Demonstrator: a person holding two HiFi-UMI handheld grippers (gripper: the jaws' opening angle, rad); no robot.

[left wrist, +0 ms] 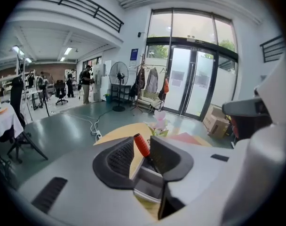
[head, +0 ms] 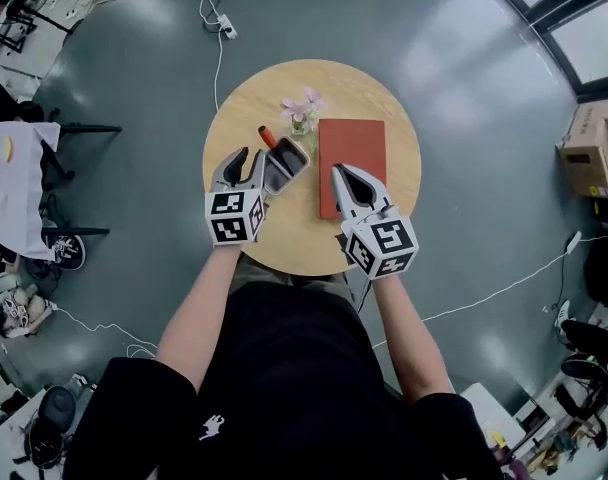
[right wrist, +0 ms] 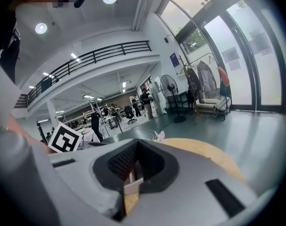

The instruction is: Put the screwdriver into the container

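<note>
Round wooden table (head: 284,240), left tool (head: 250,157) spread beside grey container (head: 288,164), red-handled screwdriver (head: 268,136) inside, right tool (head: 341,173) closed

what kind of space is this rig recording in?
Probably a large open lab or workshop hall: a railed mezzanine overhead, workstations with people further back, and tall glass entrance doors onto a bare grey floor.
</note>
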